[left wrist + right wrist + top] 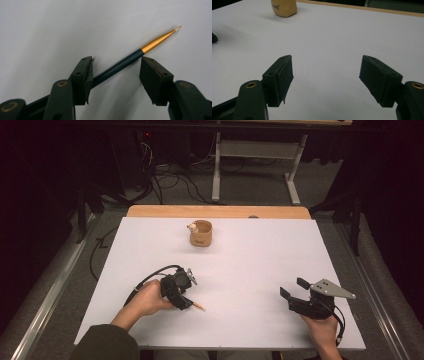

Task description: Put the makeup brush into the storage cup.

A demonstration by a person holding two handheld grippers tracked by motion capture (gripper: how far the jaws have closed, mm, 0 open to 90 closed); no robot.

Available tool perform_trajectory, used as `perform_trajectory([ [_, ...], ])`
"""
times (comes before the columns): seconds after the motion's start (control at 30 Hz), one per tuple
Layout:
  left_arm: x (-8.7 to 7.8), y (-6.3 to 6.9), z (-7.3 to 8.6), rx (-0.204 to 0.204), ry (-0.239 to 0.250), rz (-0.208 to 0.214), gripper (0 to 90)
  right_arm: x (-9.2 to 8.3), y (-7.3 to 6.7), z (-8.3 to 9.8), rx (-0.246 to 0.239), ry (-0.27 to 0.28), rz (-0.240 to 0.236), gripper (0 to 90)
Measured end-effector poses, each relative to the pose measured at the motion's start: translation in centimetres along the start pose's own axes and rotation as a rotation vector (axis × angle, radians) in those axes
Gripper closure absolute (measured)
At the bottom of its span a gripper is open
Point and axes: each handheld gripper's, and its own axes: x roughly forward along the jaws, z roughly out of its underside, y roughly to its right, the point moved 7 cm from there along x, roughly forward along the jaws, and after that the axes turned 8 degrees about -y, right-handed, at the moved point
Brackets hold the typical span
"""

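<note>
A thin paintbrush point(125, 63) with a dark handle, a gold ferrule and a pale tip lies flat on the white table point(250, 260). My left gripper point(117, 60) points down over it with one jaw on each side of the handle. The handle runs close by the left pad, and a clear gap remains at the right pad point(152, 77). From the high view the brush tip point(200, 307) sticks out to the right of my left gripper point(187, 303). My right gripper point(294, 288) rests at the table's front right, open, with nothing between its jaws point(327, 58).
A tan cup point(201, 234) stands at the back middle of the table with a small white thing point(192, 226) at its rim; the cup point(284, 7) also appears far off in the right gripper view. A wooden strip point(220, 211) edges the far side. Cables and a stand lie on the floor behind.
</note>
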Motion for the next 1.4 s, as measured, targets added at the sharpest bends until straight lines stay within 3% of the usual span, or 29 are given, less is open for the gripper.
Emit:
perform_trajectory([
  [0.8, -0.14, -0.08, -0.08, -0.033, -0.013, 0.002, 57.2, 0.12, -0.07, 0.05, -0.002, -0.008, 0.000, 28.8],
  [1.4, -0.20, -0.54, -0.19, -0.082, -0.020, 0.003, 69.6, 0.10, -0.02, 0.04, -0.002, -0.007, 0.006, 29.2],
])
